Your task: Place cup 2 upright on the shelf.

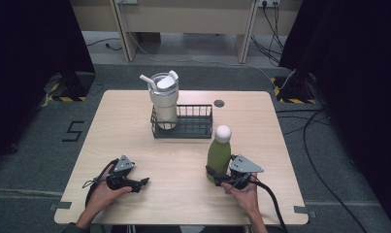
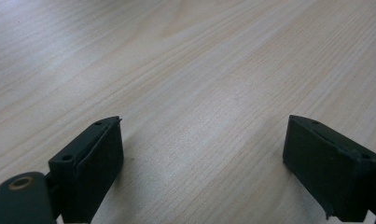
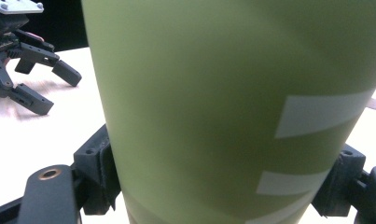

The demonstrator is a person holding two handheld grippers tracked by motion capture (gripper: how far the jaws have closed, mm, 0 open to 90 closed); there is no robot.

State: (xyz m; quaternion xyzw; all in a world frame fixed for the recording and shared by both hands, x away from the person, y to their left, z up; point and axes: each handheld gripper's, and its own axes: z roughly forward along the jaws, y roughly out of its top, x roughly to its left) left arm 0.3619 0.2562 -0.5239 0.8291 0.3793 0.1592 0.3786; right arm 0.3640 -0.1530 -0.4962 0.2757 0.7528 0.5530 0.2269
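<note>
A green bottle [image 1: 219, 154] with a round white cap stands upright on the wooden table [image 1: 183, 160], right of centre. My right gripper [image 1: 216, 176] grips it low on its body from the near side. In the right gripper view both black pads [image 3: 98, 161] press against the sides of the bottle [image 3: 213, 93], which carries white stripes. My left gripper [image 1: 142, 183] rests near the table's front left, jaws wide apart. Between its pads [image 2: 90, 163] in the left gripper view lies bare wood. The left gripper [image 3: 36, 81] also appears far off in the right gripper view.
A dark wire basket [image 1: 195, 125] sits at the table's middle back, with a cream tumbler [image 1: 164, 99] with lid and straw standing in its left end. A small round grommet [image 1: 219, 103] lies behind it. Black curtains flank the table, and cables run on the floor at the right.
</note>
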